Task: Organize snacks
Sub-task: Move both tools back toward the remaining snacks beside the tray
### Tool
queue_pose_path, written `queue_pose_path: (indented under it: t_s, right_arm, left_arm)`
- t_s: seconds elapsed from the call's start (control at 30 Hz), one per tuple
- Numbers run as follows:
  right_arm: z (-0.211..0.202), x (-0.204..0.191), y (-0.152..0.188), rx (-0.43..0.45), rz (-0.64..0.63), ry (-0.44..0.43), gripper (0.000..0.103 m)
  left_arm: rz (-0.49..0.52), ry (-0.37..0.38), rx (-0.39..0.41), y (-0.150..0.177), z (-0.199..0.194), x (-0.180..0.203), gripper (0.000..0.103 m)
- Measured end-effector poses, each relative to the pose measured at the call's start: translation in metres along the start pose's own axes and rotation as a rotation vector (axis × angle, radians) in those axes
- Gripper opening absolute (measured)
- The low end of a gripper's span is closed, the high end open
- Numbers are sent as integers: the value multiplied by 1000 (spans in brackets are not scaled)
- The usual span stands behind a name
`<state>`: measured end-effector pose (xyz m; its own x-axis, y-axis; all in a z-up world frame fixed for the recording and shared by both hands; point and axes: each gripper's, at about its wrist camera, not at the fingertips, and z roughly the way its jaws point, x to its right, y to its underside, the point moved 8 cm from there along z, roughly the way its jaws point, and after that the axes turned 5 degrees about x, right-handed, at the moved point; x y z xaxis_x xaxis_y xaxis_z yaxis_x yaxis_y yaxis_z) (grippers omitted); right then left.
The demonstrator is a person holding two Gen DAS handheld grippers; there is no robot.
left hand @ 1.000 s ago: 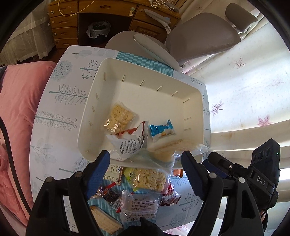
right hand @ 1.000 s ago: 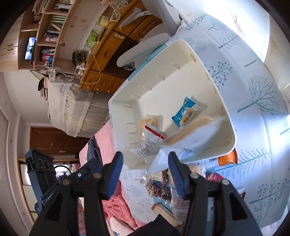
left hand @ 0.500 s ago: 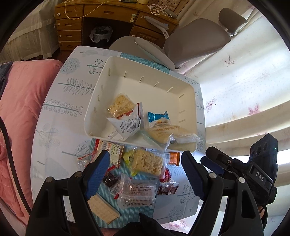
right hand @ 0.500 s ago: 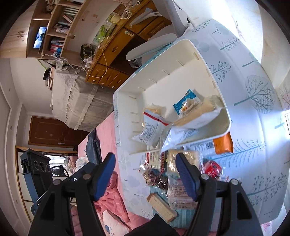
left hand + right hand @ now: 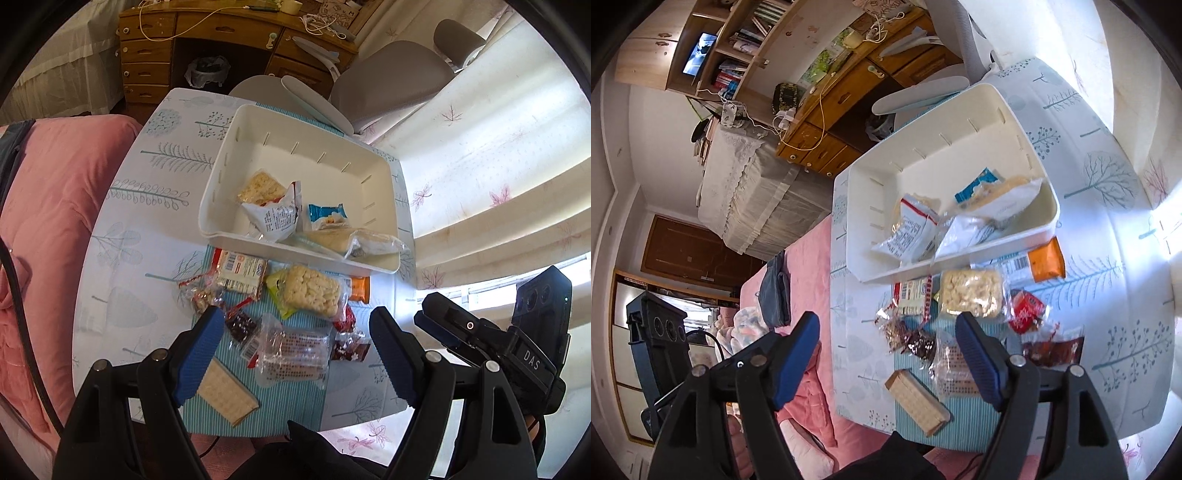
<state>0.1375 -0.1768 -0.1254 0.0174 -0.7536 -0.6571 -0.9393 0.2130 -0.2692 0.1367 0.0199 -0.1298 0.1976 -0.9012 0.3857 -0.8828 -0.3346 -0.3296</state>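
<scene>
A white bin (image 5: pixel 240 155) (image 5: pixel 960 122) on the small table holds several packets: a rice cracker (image 5: pixel 258 186), a white pouch (image 5: pixel 275 216) (image 5: pixel 905 236), a blue packet (image 5: pixel 327 214) (image 5: pixel 977 184) and a long clear-wrapped bun (image 5: pixel 354 240) (image 5: pixel 993 206) against its near wall. Loose snacks lie in front of the bin: a rice-puff pack (image 5: pixel 312 291) (image 5: pixel 971 291), a clear wafer pack (image 5: pixel 295 350), a biscuit block (image 5: pixel 225 391) (image 5: pixel 918 400). My left gripper (image 5: pixel 295 350) is open and empty above the pile. My right gripper (image 5: pixel 886 354) is open and empty above the table's near edge.
A pink quilt (image 5: pixel 44 206) lies left of the table. A grey office chair (image 5: pixel 388 77) and a wooden desk (image 5: pixel 221 37) stand behind it. A curtain (image 5: pixel 480 166) hangs on the right. An orange packet (image 5: pixel 1045 262) and a red candy (image 5: pixel 1027 306) lie near the bin.
Both grippers have pulled back and up from the bin, open. The long bun now lies inside the bin against its near wall. More of the loose pile shows.
</scene>
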Motion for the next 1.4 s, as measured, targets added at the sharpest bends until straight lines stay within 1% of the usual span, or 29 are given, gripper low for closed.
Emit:
queue_pose_path:
  t_s: [0.27,0.33,0.47,0.67,0.8,0.87,0.97,1.1,1.17,1.23,1.4]
  right_arm:
    - [-4,-5,37,18,-26,48,79]
    - [-6,-5,47,24,-34,64,81]
    - [-8,0,63,27,-25,85,82]
    - [-12,21,87,38,-23,146,82]
    - [-12,43,93,43,-25,176,82]
    - [-11,54,95,43,-41,192,82]
    - [-9,72,95,19,-64,218,82]
    - [-5,91,90,-18,-137,237,82]
    - [-2,100,85,-32,-211,274,82]
    - [4,107,82,-56,-285,323,82]
    - [27,122,79,-145,-451,343,82]
  left_arm:
    - [11,8,-22,30,-16,-18,80]
    - [12,11,-28,37,-17,-22,80]
    - [18,14,-49,53,-16,-29,80]
    - [33,2,-94,79,-1,-36,80]
    - [31,-7,-124,96,11,-37,80]
    - [19,-24,-136,103,18,-40,80]
    - [-13,-53,-152,111,31,-43,80]
    - [-86,-88,-176,124,48,-47,80]
    - [-136,-140,-192,132,59,-52,80]
    - [-192,-168,-207,138,68,-57,80]
    - [-307,-242,-218,151,88,-69,80]
